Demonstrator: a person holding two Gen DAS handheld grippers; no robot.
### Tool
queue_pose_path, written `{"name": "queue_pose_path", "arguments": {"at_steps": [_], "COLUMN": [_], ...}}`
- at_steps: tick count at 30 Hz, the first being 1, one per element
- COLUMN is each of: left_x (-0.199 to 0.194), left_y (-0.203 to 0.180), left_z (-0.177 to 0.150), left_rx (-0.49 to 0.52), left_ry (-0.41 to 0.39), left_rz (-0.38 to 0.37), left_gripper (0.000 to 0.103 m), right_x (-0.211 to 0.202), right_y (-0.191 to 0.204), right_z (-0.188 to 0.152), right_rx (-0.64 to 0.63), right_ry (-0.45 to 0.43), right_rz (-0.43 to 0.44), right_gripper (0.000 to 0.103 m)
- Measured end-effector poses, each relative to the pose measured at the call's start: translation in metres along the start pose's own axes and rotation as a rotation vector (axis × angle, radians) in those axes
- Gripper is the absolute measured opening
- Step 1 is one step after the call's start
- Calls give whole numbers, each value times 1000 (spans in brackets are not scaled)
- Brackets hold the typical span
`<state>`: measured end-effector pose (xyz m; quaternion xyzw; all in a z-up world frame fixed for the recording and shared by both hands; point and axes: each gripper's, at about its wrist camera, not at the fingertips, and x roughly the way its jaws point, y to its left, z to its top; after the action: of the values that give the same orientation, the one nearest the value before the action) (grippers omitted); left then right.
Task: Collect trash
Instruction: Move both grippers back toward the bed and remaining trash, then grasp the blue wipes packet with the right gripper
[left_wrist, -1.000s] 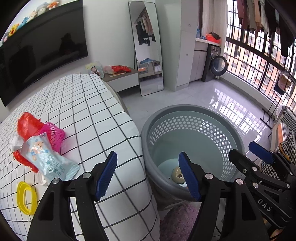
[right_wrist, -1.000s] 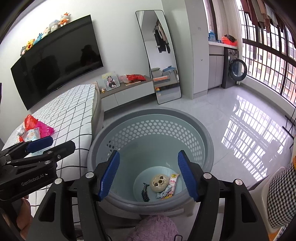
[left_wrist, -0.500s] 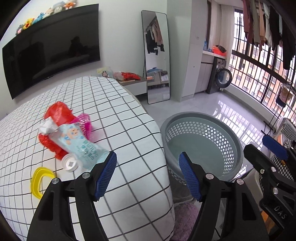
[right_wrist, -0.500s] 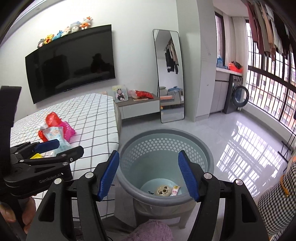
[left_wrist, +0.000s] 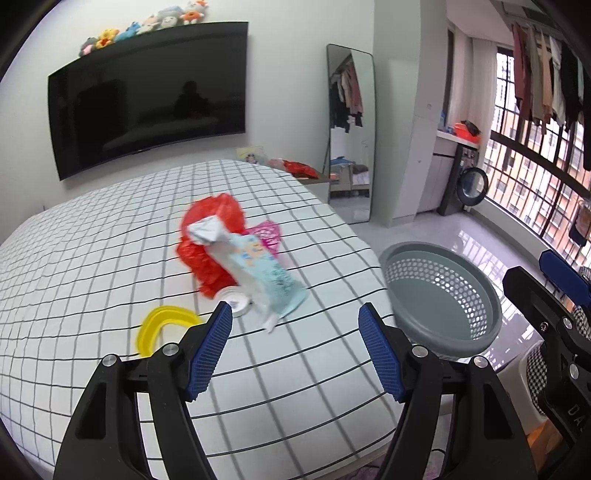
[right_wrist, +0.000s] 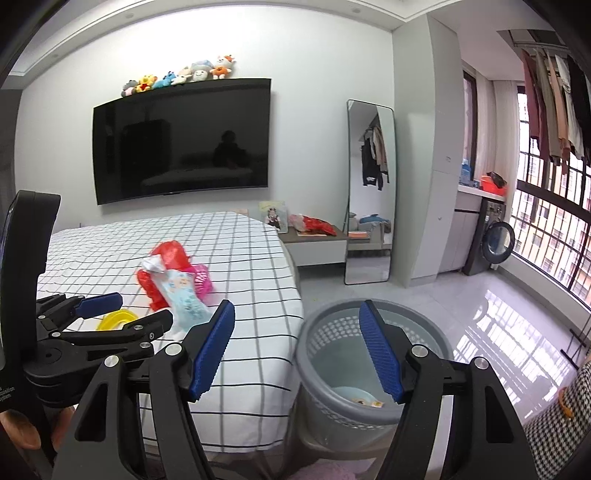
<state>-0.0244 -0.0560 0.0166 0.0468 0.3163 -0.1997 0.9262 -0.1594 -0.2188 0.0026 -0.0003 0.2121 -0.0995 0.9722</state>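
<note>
Both empty claws, left gripper (left_wrist: 295, 349) and widening right gripper (right_wrist: 297, 347), swing from basket (right_wrist: 373, 369) toward bed trash (left_wrist: 236, 254).

Both claws stand wide apart and empty, nothing between their blue pads. The left claw (left_wrist: 295, 350) tilts forward and down; the right claw (right_wrist: 297, 349), whose jaws have just been opening, sits level beside it. Fingers (right_wrist: 18, 434) of the person's left hand grip the left claw's handle.
</note>
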Motion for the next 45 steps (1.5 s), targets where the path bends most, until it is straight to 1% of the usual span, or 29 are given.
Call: {"name": "queue_pose_path", "arguments": {"at_steps": [8, 15, 21, 24, 27, 28, 32, 34, 45], "left_x": [-7, -2, 11, 16, 22, 24, 31, 34, 48], "left_y": [52, 97, 123, 131, 137, 139, 142, 142, 144], "left_z": [-14, -28, -32, -32, -29, -29, -27, -26, -23], "left_rx": [-74, -142, -193, -204, -217, -223, -233, -236, -245], "left_ry": [17, 51, 84, 96, 107, 112, 128, 135, 168], "left_rz": [94, 173, 219, 232, 239, 239, 235, 233, 220], "left_gripper": [70, 70, 70, 70, 70, 70, 70, 70, 70], "right_x": [21, 56, 90, 108, 124, 129, 149, 159, 201], "right_y": [42, 78, 93, 97, 100, 101, 102, 104, 106], "right_z": [-1, -6, -8, -6, -3, -1, 2, 3, 7], "right_rx": [-42, -65, -73, -79, -88, -92, -112, -121, -121], "right_ry": [27, 96, 153, 180, 201, 209, 248, 266, 348], "right_rz": [102, 193, 244, 271, 294, 301, 316, 321, 358], "right_gripper": [67, 67, 70, 71, 76, 76, 76, 79, 79]}}
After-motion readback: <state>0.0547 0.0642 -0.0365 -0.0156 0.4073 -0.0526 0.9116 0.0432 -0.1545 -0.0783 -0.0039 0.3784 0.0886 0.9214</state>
